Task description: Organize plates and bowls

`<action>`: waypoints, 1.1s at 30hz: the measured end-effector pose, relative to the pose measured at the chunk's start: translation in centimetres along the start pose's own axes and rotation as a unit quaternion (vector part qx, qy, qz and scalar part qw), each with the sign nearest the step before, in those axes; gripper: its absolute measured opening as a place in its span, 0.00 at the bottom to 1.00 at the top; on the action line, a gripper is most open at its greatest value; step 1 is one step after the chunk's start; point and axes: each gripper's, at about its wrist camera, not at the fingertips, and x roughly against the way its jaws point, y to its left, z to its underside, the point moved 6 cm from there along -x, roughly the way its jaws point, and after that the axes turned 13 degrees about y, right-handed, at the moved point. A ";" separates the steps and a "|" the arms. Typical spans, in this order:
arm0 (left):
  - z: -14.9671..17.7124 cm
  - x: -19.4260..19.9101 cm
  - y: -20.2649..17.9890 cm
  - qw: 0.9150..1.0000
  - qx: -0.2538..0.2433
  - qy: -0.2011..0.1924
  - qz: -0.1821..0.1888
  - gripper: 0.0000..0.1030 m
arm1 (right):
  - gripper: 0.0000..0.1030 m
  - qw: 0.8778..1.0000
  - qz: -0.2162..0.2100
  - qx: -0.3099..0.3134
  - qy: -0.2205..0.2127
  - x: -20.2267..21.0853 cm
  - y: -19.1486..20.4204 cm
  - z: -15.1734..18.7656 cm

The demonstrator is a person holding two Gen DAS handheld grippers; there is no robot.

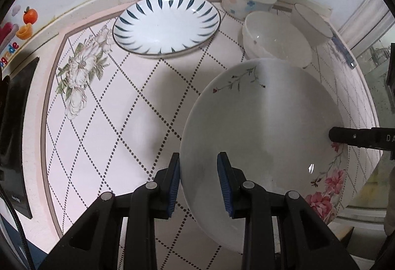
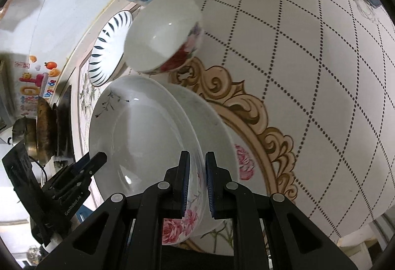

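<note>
Starting at the left: close the left gripper (image 1: 198,159) only once the rim sits deep between its pads. At present wide open, straddling the near left edge of the flowered plate (image 1: 259,122), outer finger just touching the rim, inner finger over the plate's well, nothing clamped. Judging from the tilt, best to share the weight before moving further. Square the pads to the rim, squeeze gently, and level the plate so it cannot pivot. Glazed china, probably slippery, so no jerks.

Further right, in the right wrist view, a second plate (image 2: 217,127) with a pink bloom lies directly beneath and beyond the held one. Cannot tell whether the two touch. If stacking is the aim, lower flat and centred, rim over rim, to avoid a chip.

At the far right, the right gripper (image 2: 197,156) nearly closed, pinching the plate's right rim between its blue pads. Seems to carry the load alone, so grip firmly until the left side has hold.

As for looks: a wide, shallow white plate, glossy, a thin dark sprig on the far left rim, pink roses on the near right rim. Held over the near right part of the patterned table (image 1: 123,109). Behind it, from left to right, a striped plate (image 1: 166,24) and three bowls (image 1: 276,38) by the far edge
</note>
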 end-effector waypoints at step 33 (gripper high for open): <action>0.3 -2.2 -0.5 0.999 -0.013 0.020 -0.033 0.26 | 0.16 0.999 0.002 -0.004 0.044 -1.9 -0.6 0.8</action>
